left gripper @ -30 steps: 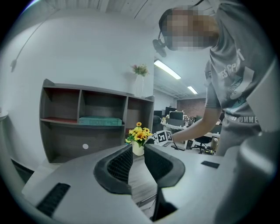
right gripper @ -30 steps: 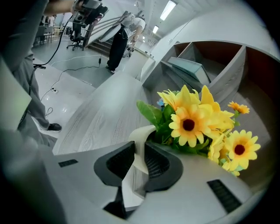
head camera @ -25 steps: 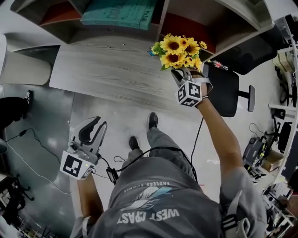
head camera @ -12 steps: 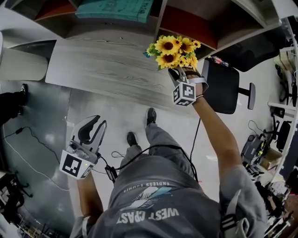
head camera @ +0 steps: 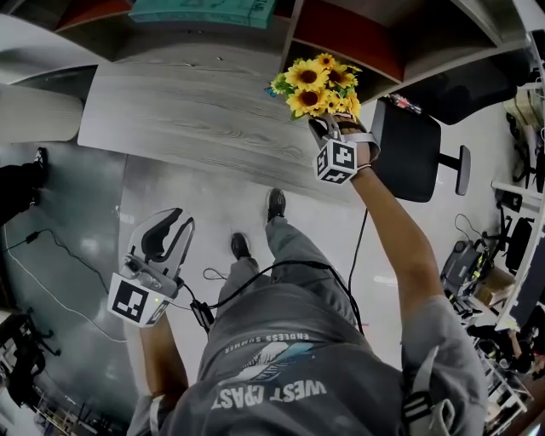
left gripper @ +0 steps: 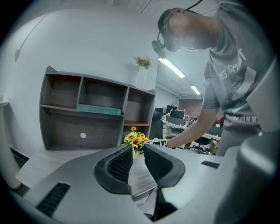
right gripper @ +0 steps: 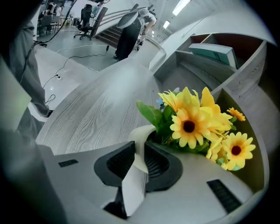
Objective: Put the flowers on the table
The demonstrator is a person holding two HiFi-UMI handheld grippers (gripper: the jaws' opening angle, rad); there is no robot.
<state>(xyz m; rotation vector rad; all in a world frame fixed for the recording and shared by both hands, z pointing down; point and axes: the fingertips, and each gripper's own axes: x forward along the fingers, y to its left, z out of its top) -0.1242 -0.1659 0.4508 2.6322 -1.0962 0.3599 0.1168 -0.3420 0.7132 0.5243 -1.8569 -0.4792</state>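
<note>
A bunch of yellow sunflowers (head camera: 317,85) in a slim white vase (right gripper: 136,173) hangs over the right part of the grey wood-grain table (head camera: 187,111). My right gripper (head camera: 328,128) is shut on the vase, whose white wall is pinched between the jaws (right gripper: 139,162). The blooms (right gripper: 197,124) rise just past the jaws. My left gripper (head camera: 166,238) hangs low at the left over the floor, jaws nearly together with nothing between them. In the left gripper view the flowers (left gripper: 135,140) show small beyond its jaws (left gripper: 136,164).
A shelf unit (head camera: 281,25) with a teal box (head camera: 204,10) stands at the table's far side. A black office chair (head camera: 413,153) is right of the table. Cables (head camera: 60,289) lie on the floor, and the person's shoes (head camera: 274,204) stand near the table's front edge.
My right gripper has carried the flowers a little farther out over the table. The left gripper has hardly moved.
</note>
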